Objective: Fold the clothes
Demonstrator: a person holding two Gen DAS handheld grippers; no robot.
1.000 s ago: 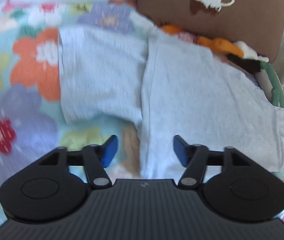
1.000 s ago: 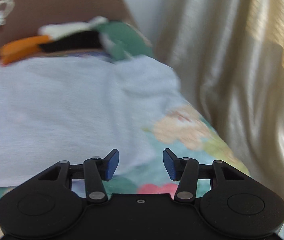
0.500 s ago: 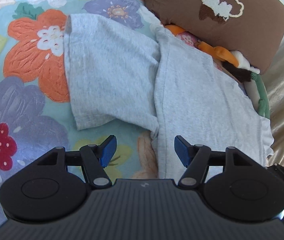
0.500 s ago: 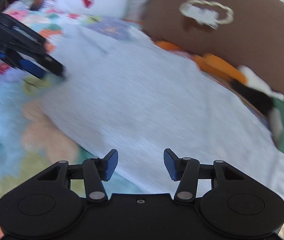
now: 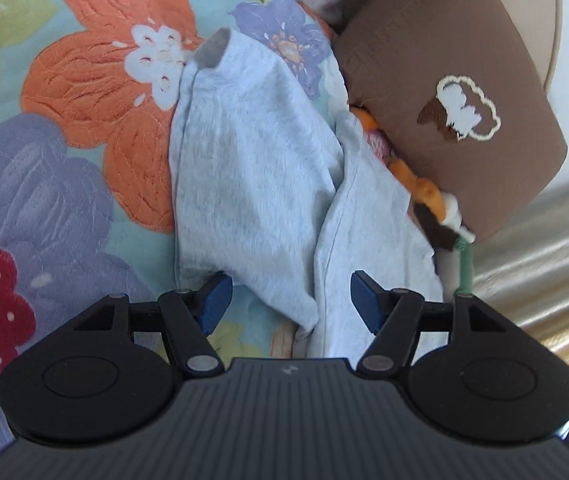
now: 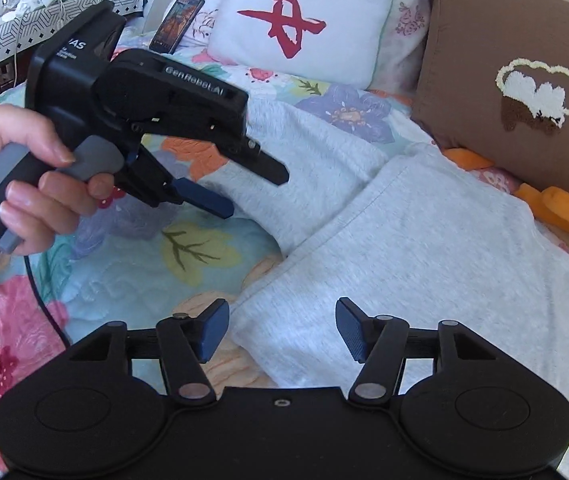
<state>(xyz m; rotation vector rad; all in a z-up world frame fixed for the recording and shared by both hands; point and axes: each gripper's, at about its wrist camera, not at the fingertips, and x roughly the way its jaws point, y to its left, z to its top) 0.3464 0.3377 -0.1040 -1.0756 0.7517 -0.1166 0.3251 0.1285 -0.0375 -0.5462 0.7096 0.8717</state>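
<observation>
A light grey long-sleeved top lies spread on a floral bedspread. Its sleeve stretches away from the body, cuff at the far end. My left gripper is open and empty, hovering just above the sleeve's near end by the armpit fold. It also shows in the right wrist view, held by a hand. My right gripper is open and empty over the top's near edge.
A brown cushion with a cloud emblem lies at the bed's head beside a white cushion with a red mark. An orange and green soft toy is wedged between top and brown cushion. A phone leans at the back. Gold curtain at right.
My left gripper has moved forward and turned toward the sleeve. My right gripper has swung left from the curtain side to face the top and the left gripper. Both stayed open.
</observation>
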